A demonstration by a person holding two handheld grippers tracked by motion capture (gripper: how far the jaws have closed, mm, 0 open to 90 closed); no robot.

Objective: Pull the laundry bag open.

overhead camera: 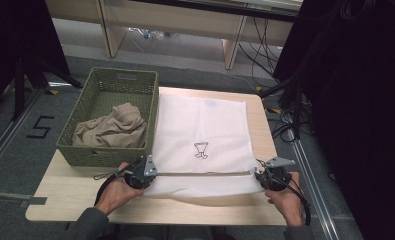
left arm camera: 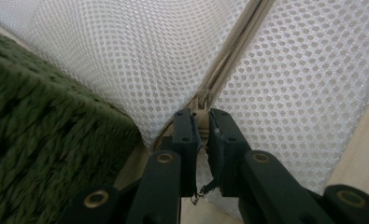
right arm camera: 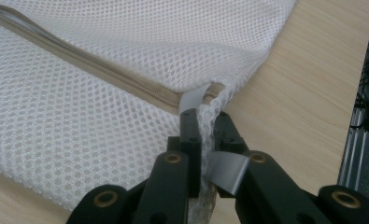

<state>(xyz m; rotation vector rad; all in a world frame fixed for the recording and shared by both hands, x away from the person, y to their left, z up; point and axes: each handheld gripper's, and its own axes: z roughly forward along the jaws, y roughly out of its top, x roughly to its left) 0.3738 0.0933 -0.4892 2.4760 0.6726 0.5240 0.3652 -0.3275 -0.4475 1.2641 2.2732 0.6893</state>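
Between the left gripper's (left arm camera: 200, 122) closed jaws sits the zipper pull (left arm camera: 200, 119) at one end of a beige zipper (overhead camera: 205, 173) running straight across to the right gripper (right arm camera: 203, 122), clamped on the far corner of the white mesh bag (overhead camera: 201, 131), beside a woven green basket (overhead camera: 80, 153).

Left claw (overhead camera: 146, 172), right claw (overhead camera: 266, 176) both clamped.
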